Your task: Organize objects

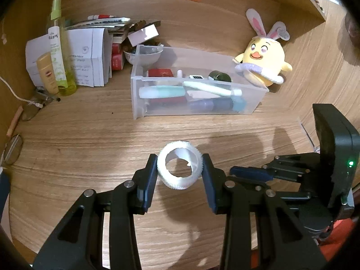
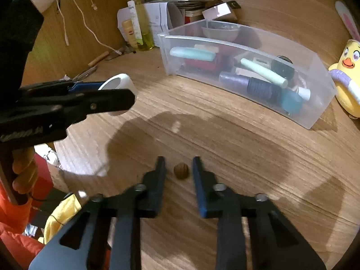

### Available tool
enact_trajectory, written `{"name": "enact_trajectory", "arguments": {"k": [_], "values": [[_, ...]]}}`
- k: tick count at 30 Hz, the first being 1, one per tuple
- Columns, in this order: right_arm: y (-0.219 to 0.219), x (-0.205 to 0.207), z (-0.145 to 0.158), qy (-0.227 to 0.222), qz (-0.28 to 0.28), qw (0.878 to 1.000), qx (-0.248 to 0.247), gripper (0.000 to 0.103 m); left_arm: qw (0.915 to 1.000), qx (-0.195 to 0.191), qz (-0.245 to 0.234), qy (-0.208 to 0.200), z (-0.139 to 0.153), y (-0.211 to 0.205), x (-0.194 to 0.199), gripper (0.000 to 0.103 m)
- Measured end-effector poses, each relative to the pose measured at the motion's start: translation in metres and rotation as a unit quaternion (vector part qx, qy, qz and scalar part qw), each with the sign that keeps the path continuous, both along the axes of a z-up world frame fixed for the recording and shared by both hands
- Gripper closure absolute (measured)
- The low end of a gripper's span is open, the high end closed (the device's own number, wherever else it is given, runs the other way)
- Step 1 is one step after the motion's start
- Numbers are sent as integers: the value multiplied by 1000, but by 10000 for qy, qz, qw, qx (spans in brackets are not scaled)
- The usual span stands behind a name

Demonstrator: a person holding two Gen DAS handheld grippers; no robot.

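Note:
My left gripper (image 1: pixel 180 168) is shut on a white ribbed ring (image 1: pixel 179 166) and holds it above the wooden desk; the ring also shows in the right wrist view (image 2: pixel 119 82), between the left gripper's fingers. My right gripper (image 2: pixel 178 168) is open, its fingers on either side of a small brown walnut-like ball (image 2: pixel 181 170) on the desk, not touching it. A clear plastic bin (image 1: pixel 258 100), also in the right wrist view (image 2: pixel 319 110), holds tubes, thread spools and small boxes.
A yellow plush chick with bunny ears (image 1: pixel 263 63) leans at the bin's right end. Bottles (image 1: pixel 57 51), papers (image 1: pixel 90 54) and a bowl (image 1: pixel 146 56) crowd the back left. Glasses (image 1: pixel 13 148) and a white cable (image 2: pixel 90 27) lie at the left.

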State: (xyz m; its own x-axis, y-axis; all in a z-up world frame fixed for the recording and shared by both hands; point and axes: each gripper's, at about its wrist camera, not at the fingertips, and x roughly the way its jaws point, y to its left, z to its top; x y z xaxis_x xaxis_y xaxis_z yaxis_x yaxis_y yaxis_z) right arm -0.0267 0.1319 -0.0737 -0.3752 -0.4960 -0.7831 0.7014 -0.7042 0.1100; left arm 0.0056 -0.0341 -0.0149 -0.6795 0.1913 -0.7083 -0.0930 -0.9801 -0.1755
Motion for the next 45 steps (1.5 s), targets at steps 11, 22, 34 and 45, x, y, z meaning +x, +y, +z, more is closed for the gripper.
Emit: {"name": "enact_trajectory", "arguments": {"k": [11,22,34,45], "values": [[16,-19,34,451,-405,9978,-258,91,9993,8,-28,373,25,5,-15,65],[35,-49,90,1034,-844,9880,-773,91,9959,138,120,887,65,-2,-36,65],[41,-89,117,1321,-1049,9809,-966,91,9942,57,231,1053,81,-6,-76,65],[34,-132,109,1210,-1151,9830,-759,91,9971,252,187,696,70,-8,-131,65]]}}
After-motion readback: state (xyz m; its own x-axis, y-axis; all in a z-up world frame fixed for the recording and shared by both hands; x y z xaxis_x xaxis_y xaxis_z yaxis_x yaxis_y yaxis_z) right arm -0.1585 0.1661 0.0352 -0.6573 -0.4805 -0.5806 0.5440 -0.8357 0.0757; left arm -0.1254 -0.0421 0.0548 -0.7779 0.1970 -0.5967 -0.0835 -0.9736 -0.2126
